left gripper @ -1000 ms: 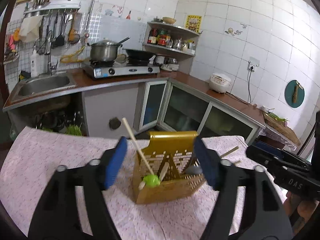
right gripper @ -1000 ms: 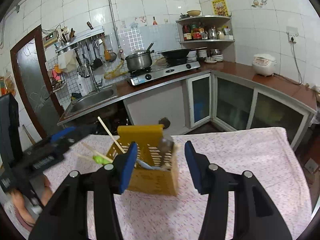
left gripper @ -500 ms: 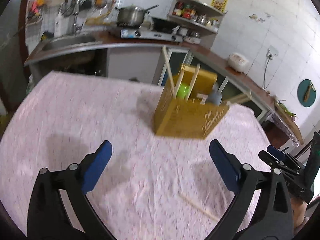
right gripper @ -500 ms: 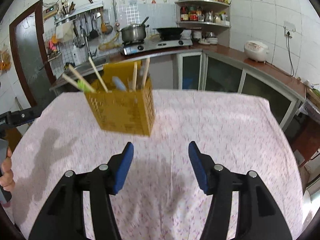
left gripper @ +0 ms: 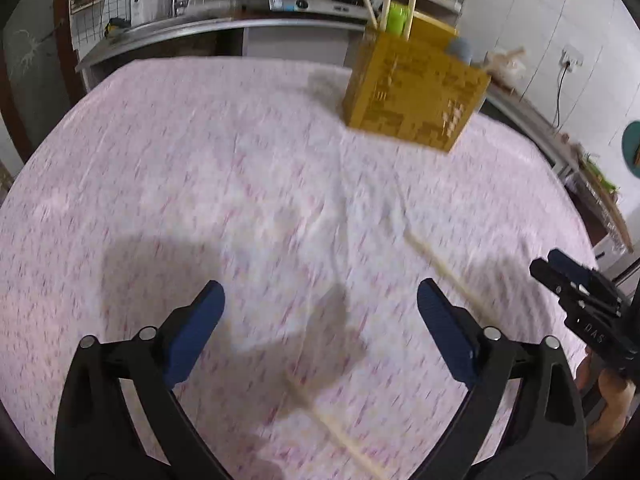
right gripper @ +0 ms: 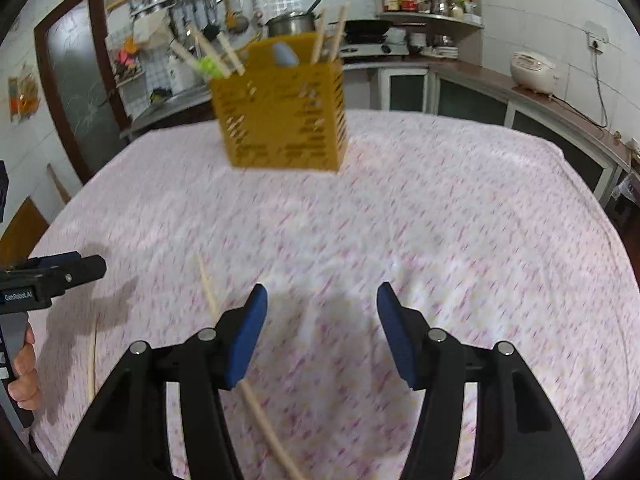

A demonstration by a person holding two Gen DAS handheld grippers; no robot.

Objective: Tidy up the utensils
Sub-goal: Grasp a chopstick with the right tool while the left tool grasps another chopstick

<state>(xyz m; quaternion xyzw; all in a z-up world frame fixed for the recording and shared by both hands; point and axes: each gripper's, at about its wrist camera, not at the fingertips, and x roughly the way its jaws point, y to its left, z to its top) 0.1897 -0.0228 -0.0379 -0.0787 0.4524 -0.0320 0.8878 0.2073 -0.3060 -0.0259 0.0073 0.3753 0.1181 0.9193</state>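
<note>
White-tiled wall (right gripper: 532,12), brown counter (right gripper: 480,76), possibly glass-fronted cabinets (right gripper: 468,102).

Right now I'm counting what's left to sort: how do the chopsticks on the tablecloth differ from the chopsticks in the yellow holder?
The chopsticks on the tablecloth lie flat and loose; the chopsticks in the yellow holder stand leaning, tips above the rim. The loose ones lie near the open right gripper and open left gripper; the others sit at the table's far side. Both look like pale wood.

Pink-cloth table (right gripper: 460,208) — yellow holder (right gripper: 280,116), two loose chopsticks (right gripper: 208,284).
</note>
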